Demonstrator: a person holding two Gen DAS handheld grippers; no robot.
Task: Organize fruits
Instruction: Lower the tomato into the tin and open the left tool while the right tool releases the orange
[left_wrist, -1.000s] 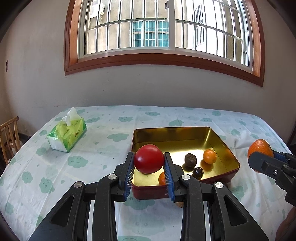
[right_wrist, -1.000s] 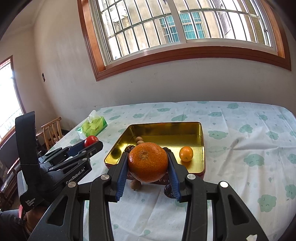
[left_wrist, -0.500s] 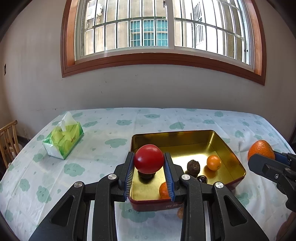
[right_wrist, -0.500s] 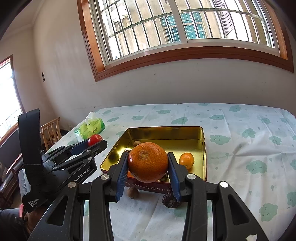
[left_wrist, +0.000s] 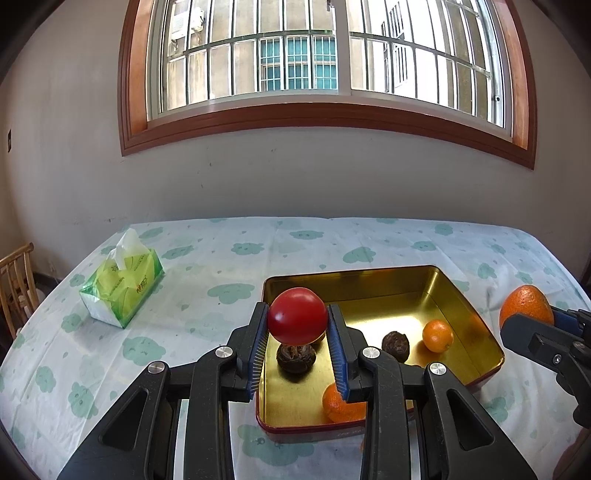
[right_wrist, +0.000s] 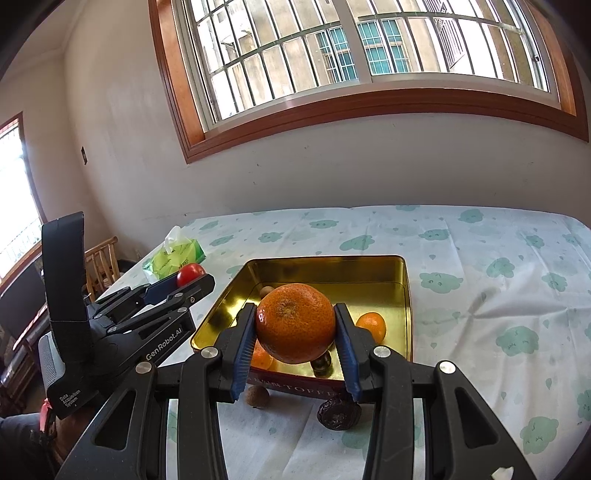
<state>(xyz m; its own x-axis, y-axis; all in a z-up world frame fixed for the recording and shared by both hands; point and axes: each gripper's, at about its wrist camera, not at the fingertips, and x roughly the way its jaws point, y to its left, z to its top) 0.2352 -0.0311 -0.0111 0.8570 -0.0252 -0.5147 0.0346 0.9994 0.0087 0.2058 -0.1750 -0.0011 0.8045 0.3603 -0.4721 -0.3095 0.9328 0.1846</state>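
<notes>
Left gripper (left_wrist: 297, 321) jaws clamp tomato (left_wrist: 297, 315), right gripper (right_wrist: 295, 325) jaws clamp orange (right_wrist: 295, 323), both over gold tin (left_wrist: 461, 295), positioned for release.

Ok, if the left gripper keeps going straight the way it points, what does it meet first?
Probably the dark round fruit on the floor of the gold tin, just below the tomato that the left gripper holds. Depth is hard to judge here.
</notes>
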